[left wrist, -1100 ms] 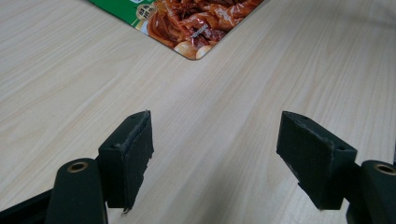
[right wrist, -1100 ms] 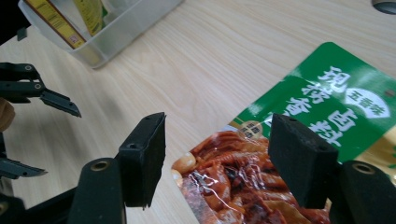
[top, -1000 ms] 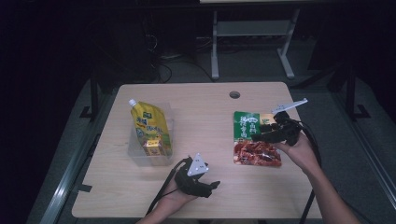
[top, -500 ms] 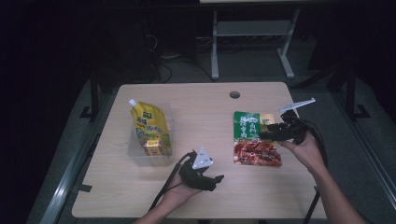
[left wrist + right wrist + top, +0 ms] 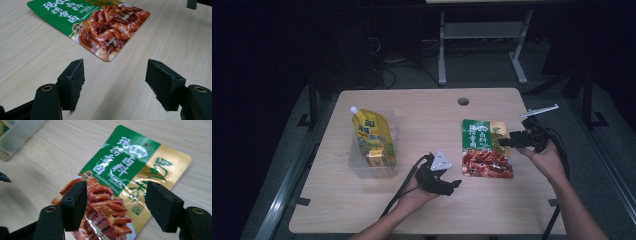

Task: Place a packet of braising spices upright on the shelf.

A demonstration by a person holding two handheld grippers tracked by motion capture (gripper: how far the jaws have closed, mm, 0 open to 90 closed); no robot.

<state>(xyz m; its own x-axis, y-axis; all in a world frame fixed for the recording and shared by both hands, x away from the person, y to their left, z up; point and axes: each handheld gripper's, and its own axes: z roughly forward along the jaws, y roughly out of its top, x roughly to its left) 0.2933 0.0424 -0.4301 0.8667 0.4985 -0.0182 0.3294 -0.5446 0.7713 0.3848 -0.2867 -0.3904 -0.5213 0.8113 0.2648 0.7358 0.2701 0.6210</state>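
high view: pale wooden table [image 5: 422,115] in a dark room.

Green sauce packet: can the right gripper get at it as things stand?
Probably yes. The right gripper hovers at the packet's right edge, jaws open with the packet lying flat on the table between them in its own view. Nothing lies in the way; the left gripper stays off its lower left corner.

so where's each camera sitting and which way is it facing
High view: fixed above the person's side, facing forward and down on the table; forearms, left gripper, right gripper.
Left gripper view: rides that gripper, looking past open jaws toward the sauce packet.
Right gripper view: rides that gripper, above the packet, jaws open.
Shared: all show the packet.
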